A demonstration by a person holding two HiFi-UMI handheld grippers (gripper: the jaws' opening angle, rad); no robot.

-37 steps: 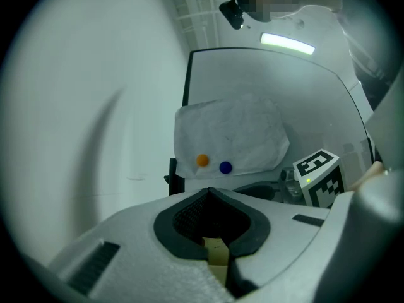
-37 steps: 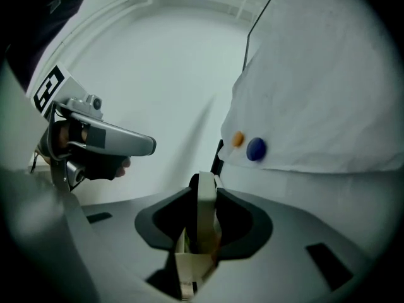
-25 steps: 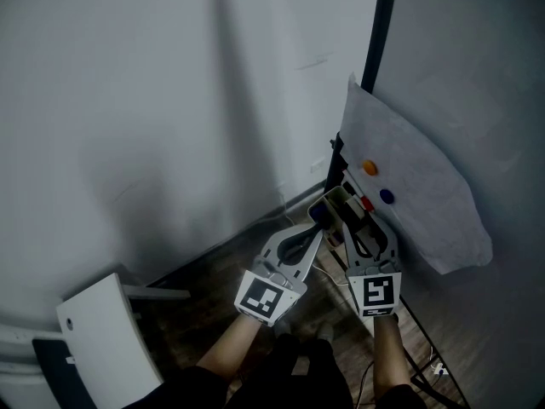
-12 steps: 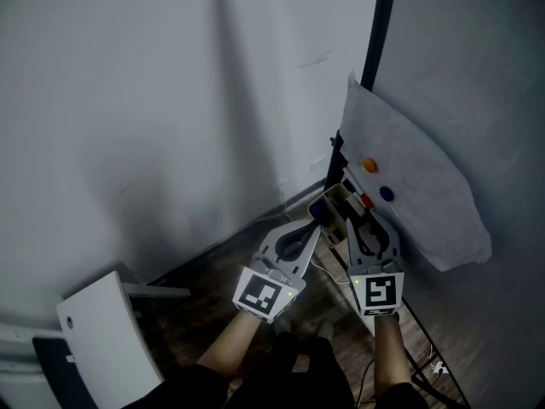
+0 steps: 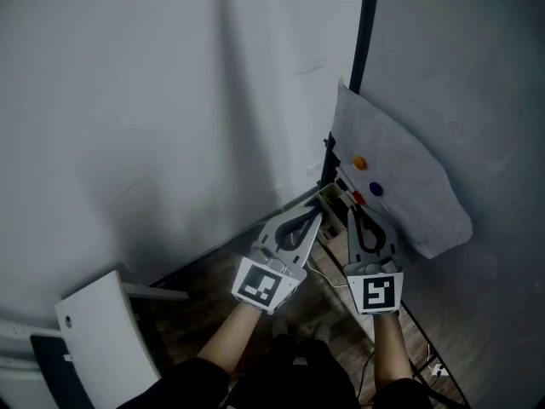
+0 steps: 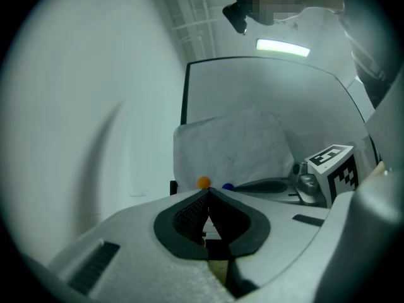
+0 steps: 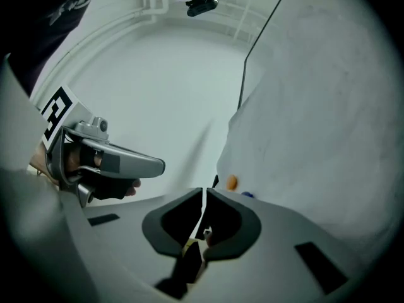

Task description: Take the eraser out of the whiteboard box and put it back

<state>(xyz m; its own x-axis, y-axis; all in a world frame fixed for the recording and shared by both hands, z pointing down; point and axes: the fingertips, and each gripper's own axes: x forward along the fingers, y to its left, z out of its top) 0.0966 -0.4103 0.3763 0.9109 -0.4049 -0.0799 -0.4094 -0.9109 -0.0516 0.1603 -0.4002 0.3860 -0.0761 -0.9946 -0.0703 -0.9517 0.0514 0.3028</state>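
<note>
1. Grey left gripper point(image 6: 207, 192): claw pressed together, empty.
2. Small open whiteboard box point(image 5: 335, 198) sits just ahead of both tips. The eraser is too dim to make out, and is probably inside.
3. Grey right gripper point(image 7: 203, 193): jaws have just been closing and are nearly together, with nothing between them. Better to reopen, enter level and pinch the eraser's long sides.
4. Counted: two grippers, one box, one white paper sheet point(image 5: 400, 186), one orange magnet point(image 5: 359, 163), one blue magnet point(image 5: 375, 189).

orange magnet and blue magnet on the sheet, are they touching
Apart. The head view shows the orange magnet and blue magnet with bare white sheet between them.
</note>
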